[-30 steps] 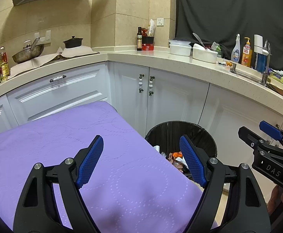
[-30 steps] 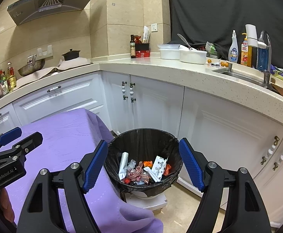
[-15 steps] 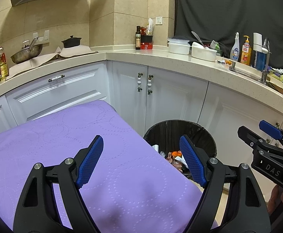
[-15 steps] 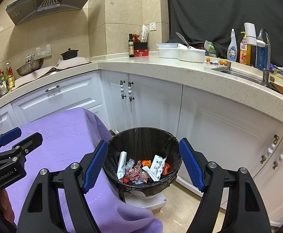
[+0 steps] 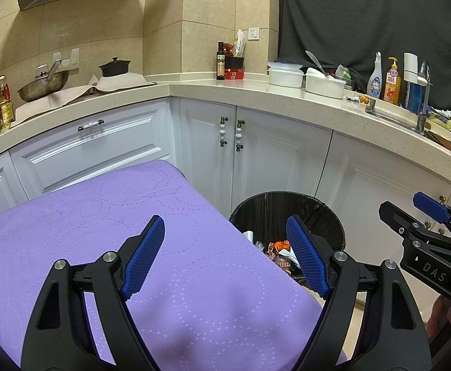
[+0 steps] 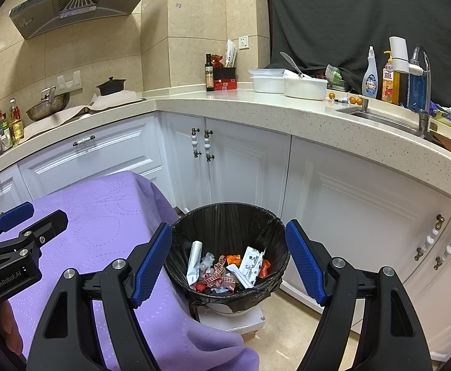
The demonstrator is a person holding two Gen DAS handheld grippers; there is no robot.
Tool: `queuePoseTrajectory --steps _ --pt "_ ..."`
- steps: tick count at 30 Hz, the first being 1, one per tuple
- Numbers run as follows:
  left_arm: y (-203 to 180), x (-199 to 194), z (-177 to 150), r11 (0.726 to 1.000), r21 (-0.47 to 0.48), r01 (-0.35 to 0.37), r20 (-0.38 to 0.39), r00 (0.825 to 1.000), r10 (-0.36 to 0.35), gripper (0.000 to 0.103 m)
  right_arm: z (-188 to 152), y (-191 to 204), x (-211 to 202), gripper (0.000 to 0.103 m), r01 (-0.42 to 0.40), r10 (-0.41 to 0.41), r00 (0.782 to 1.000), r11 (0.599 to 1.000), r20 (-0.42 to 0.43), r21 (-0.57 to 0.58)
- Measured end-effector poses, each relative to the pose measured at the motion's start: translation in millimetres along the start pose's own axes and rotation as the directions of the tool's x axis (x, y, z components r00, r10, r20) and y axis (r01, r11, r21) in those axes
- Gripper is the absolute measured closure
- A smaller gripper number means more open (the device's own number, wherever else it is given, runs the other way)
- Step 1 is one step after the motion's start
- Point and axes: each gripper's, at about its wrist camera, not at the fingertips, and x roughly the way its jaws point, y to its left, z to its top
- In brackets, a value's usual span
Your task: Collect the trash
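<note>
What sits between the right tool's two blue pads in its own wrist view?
The black-lined trash bin, on the floor below and apart from the open right tool, with wrappers inside. Nothing is gripped.

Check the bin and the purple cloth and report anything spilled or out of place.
Nothing stands out. The wrappers all lie inside the black-lined bin, none on the floor, and the purple cloth shows no litter.
</note>
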Motion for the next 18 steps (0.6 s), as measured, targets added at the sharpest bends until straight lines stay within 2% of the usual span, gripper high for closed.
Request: queuePoseTrajectory --steps 15,18 --pt "1.9 -2.0 2.0 1.0 -0.015 0.0 -0.005 1.0 0.0 0.023 -0.4 0.7 -0.2 0.029 0.001 -0.001 1.0 1.0 0.0 0.0" --pt "2.9 -3.1 2.4 1.0 -0.016 -0.003 0.005 1.0 0.003 0.014 -0.5 0.9 -0.3 0.029 0.001 -0.001 1.0 1.0 0.0 0.001"
